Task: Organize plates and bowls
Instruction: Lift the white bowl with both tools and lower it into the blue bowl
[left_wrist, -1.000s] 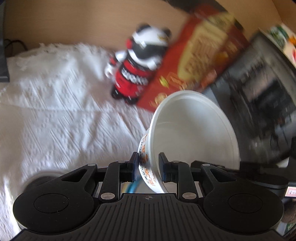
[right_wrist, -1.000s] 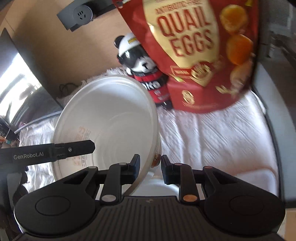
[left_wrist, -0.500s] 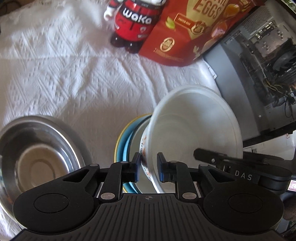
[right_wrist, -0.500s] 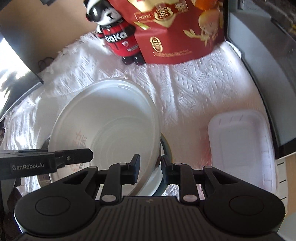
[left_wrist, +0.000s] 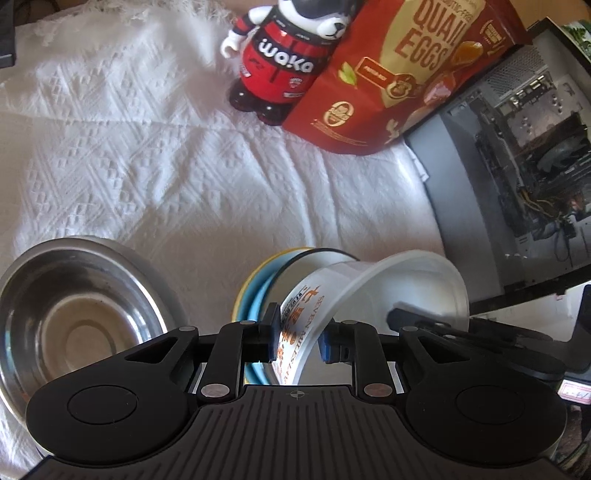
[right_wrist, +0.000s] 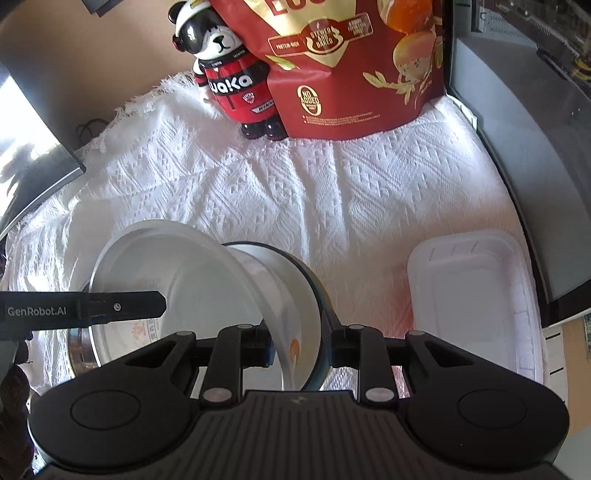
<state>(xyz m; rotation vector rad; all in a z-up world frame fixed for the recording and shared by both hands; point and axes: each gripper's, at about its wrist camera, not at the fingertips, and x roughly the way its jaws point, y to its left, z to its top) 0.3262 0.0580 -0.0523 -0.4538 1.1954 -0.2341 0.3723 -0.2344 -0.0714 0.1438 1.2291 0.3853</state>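
The left tool (left_wrist: 297, 338) straddles the printed wall of the white paper bowl (left_wrist: 373, 291), its jaws opening, seemingly no longer pressing. The right tool (right_wrist: 301, 345) is pinched on the bowl's opposite wall. The tilted bowl sits in a stack of blue and yellow plates (left_wrist: 255, 295). Beside it lies a steel bowl (left_wrist: 70, 306) on a white knitted cloth (left_wrist: 147, 158) covering the tabletop; beyond stand a panda figurine (left_wrist: 280, 62) and a red snack bag (left_wrist: 399, 74).

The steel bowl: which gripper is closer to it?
Left. The steel bowl lies just beside the left gripper, whose jaws are opening around the white paper bowl. The right gripper grips that bowl's far rim.
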